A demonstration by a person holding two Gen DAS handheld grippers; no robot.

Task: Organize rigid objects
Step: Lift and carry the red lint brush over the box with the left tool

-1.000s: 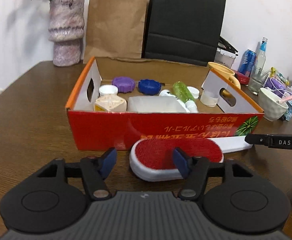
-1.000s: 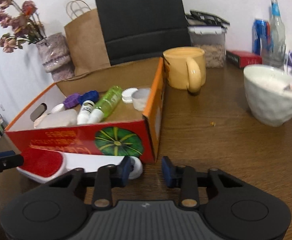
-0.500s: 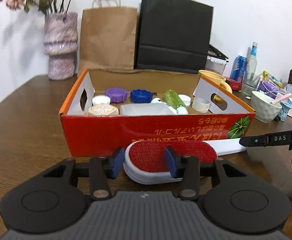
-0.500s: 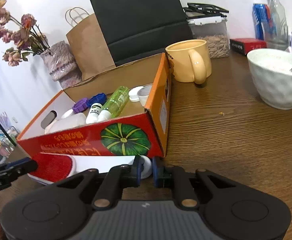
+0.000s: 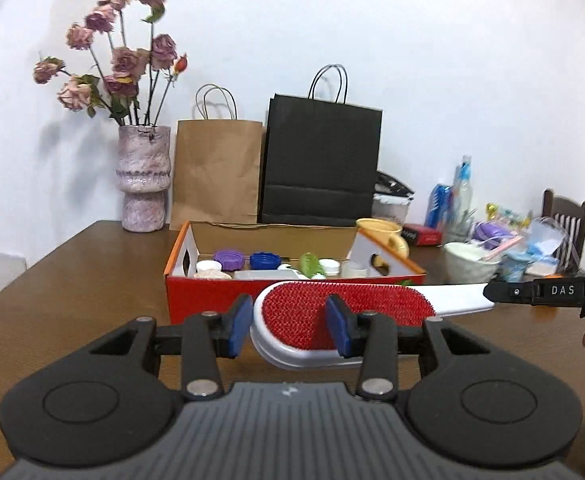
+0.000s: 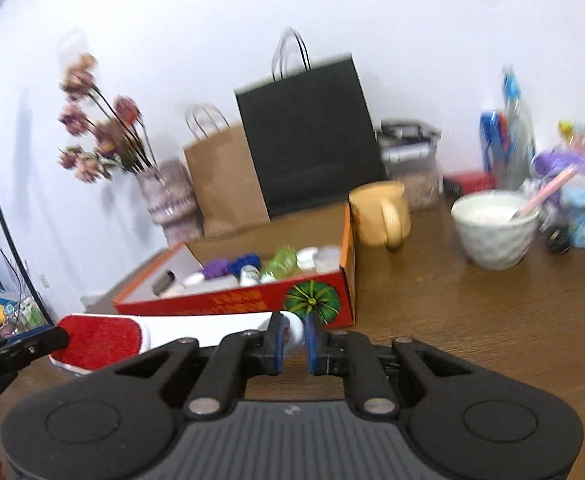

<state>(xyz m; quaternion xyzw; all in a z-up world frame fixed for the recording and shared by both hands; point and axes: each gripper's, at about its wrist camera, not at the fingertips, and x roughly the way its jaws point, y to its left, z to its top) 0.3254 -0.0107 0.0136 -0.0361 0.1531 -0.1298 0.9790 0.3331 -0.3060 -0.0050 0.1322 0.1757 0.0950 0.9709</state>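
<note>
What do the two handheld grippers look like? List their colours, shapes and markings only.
Both the left gripper and the right gripper are matte black plastic: a ribbed grey-black centre, a round disc on each side, silver pivot pins and blue fingertip pads. Seen side-on, the right one reads "DAS" in white, the left "RoboLAI". No sleeves or cables show.

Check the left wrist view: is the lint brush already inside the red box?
No, the lint brush is held in front of the red box, its red head between the left gripper fingers.
</note>
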